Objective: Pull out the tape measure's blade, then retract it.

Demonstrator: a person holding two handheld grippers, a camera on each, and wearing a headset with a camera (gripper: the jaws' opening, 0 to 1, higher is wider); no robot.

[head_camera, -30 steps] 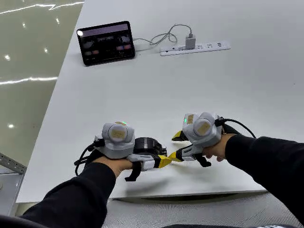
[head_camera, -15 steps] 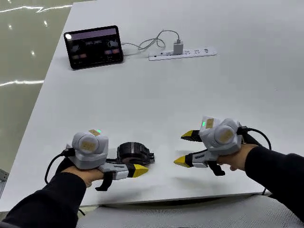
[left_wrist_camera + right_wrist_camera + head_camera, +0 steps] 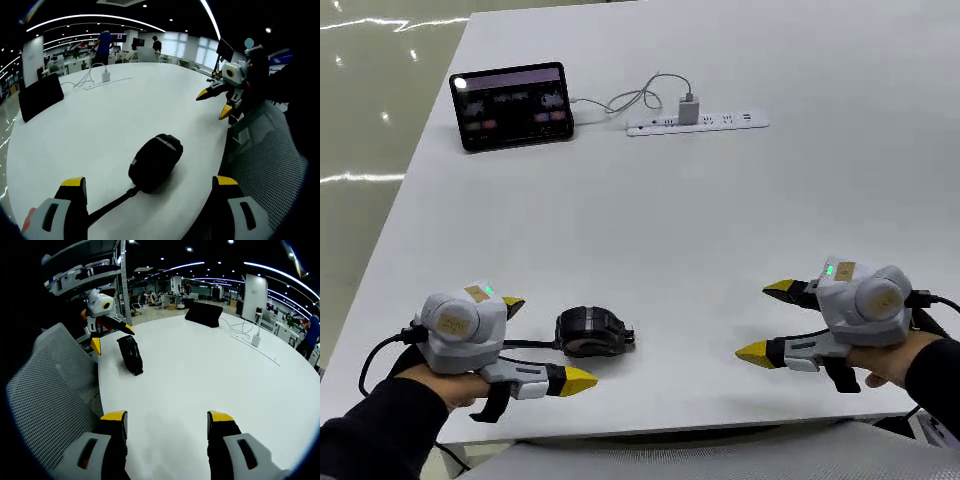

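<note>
The black tape measure (image 3: 590, 331) lies on the white table (image 3: 720, 230) near its front edge, with a thin black strap trailing toward my left gripper. No blade shows outside the case. My left gripper (image 3: 545, 341) stands open just left of it, not touching the case. In the left gripper view the tape measure (image 3: 156, 161) sits just ahead of my open left gripper (image 3: 150, 182), between the lines of its jaws. My right gripper (image 3: 766, 320) is open and holds nothing, far to the right. From the right gripper (image 3: 167, 416) the tape measure (image 3: 131, 354) shows far off, beside the left gripper (image 3: 112, 337).
A dark tablet (image 3: 510, 104) leans at the back left. A white power strip (image 3: 698, 122) with a charger (image 3: 688, 108) and cable lies behind the middle. A grey mesh chair (image 3: 50, 400) stands at the table's front edge.
The two grippers were close together at the tape measure a second ago. They have drawn apart, left one leftward, right one far to the right. The tape measure stays on the table.
</note>
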